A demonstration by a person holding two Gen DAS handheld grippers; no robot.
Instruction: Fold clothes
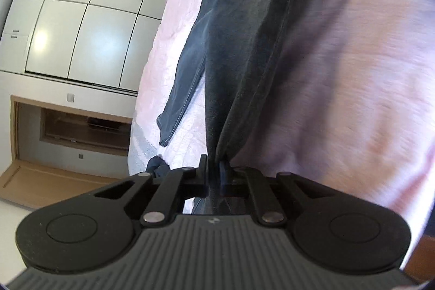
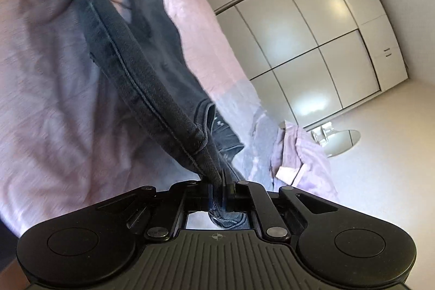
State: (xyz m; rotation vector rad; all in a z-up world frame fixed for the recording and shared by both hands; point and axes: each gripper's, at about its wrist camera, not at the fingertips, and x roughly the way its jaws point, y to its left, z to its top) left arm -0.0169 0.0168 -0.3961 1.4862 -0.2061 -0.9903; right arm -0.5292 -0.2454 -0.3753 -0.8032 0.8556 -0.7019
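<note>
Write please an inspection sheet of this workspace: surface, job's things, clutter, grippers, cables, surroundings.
Surface: bed with pink cover, wrinkled.
Job's things: dark jeans, stretched between both grippers, one leg lying on the cover.
Clutter: lilac cloth at the bed's edge; a small dark garment near the left gripper.
Grippers: left gripper shut on the jeans; right gripper shut on a seamed edge of them.
Cables: nothing seen.
Surroundings: white wardrobe, wooden door frame, round mirror.

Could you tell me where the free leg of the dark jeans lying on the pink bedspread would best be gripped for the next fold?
Probably at its hem, coming in from the open end: the free leg lies flat and straight on the pink bedspread, and the stitched cuff gives a firm, exposed edge.
</note>
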